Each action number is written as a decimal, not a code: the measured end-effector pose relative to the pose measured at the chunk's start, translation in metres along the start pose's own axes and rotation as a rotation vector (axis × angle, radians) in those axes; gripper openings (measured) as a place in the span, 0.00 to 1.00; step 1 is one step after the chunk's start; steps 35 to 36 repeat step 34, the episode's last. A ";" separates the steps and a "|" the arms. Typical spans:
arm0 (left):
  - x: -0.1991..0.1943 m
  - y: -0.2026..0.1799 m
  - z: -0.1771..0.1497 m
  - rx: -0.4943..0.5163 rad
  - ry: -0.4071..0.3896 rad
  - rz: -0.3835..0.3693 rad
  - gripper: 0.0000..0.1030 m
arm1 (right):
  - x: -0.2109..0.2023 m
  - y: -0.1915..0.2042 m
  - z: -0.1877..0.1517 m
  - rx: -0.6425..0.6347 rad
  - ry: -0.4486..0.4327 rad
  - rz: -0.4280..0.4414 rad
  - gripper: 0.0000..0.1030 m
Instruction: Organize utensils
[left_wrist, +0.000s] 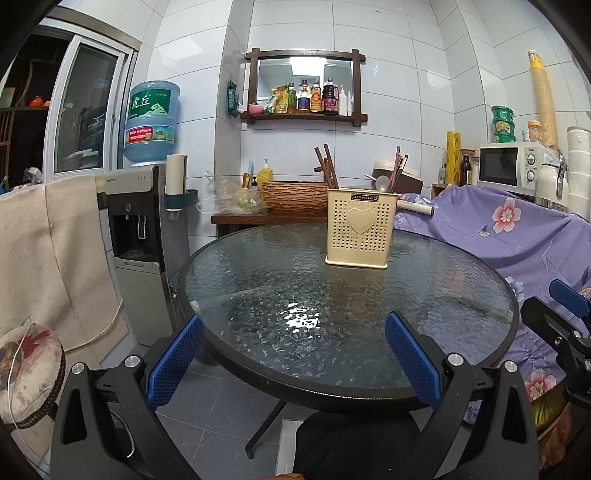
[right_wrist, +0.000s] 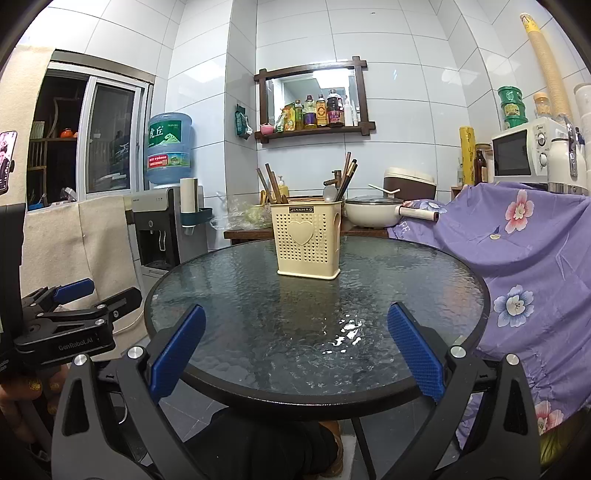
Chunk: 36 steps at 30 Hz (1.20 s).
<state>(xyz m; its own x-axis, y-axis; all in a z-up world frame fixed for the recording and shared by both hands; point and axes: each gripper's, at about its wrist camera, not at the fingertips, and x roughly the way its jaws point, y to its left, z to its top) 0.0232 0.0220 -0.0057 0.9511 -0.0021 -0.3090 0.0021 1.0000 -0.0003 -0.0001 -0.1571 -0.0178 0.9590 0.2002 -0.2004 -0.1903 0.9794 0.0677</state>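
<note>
Chopsticks (left_wrist: 328, 166) and spoon (left_wrist: 382, 183) already stand in the holder (left_wrist: 357, 232) ahead; left gripper (left_wrist: 293, 360) and right gripper (right_wrist: 295, 356) spread, empty; approach straight over the surface (left_wrist: 258, 280).

Both wrist cams sit low at the near edge of the round glass bench (left_wrist: 258, 280), looking across it toward the tiled wall. They share the cream utensil holder (left_wrist: 360, 230), left cam sitting further left.
</note>
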 end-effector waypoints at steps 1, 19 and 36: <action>0.000 0.000 0.000 0.000 0.000 0.000 0.94 | 0.000 0.000 0.000 0.000 0.000 0.000 0.94; -0.002 -0.001 0.000 0.002 0.004 -0.003 0.94 | 0.003 0.002 -0.001 0.003 0.007 0.003 0.94; 0.000 0.000 0.001 0.003 0.007 -0.007 0.94 | 0.004 0.002 -0.001 0.009 0.012 0.002 0.94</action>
